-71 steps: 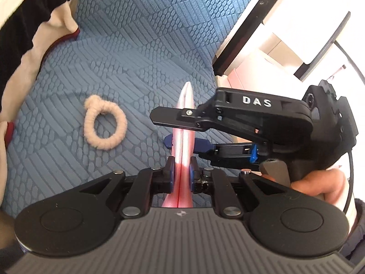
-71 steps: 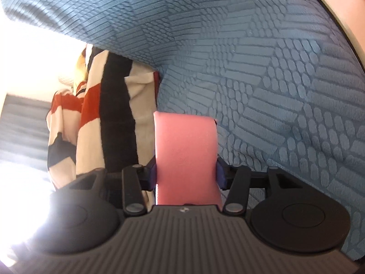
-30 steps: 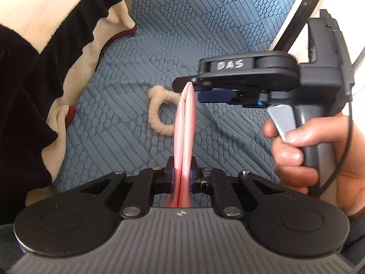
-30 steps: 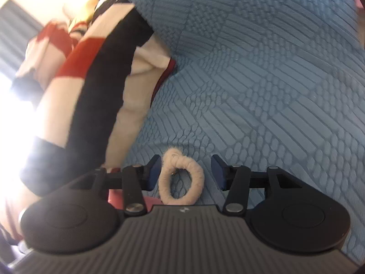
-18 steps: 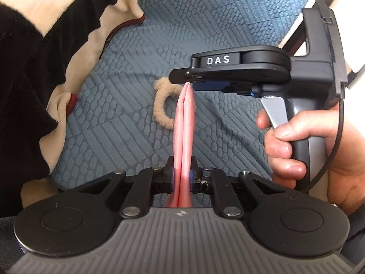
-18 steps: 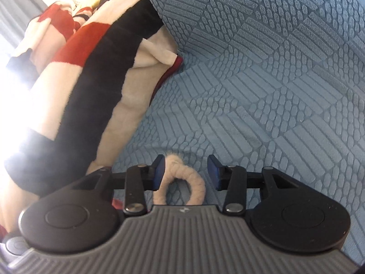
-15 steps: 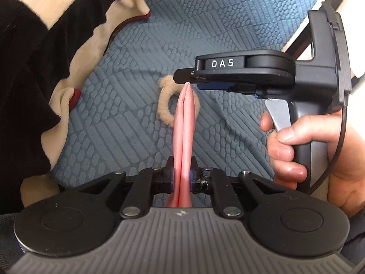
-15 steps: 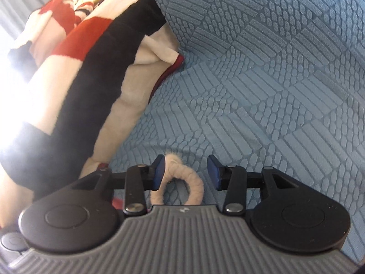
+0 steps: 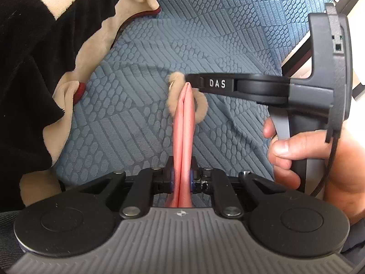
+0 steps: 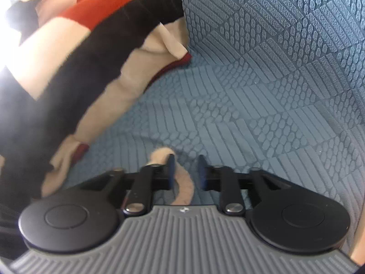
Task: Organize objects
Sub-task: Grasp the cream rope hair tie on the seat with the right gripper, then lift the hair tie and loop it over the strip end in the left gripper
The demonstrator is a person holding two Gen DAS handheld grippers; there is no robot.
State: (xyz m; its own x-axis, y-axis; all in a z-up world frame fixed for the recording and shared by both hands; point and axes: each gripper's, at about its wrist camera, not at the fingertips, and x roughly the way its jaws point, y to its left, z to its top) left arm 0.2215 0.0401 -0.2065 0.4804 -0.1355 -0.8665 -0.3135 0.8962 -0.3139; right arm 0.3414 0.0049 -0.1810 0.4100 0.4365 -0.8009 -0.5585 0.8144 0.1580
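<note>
Bright daylight enters from the far left, blowing out that corner of the right wrist view, which is motion-blurred. Fisheye bends edges.

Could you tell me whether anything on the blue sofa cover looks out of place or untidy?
Yes: the striped blanket lies bunched in a heap across the blue cover rather than folded. The beige hair tie lies loose on the cover, with the right gripper closing around its loop.
</note>
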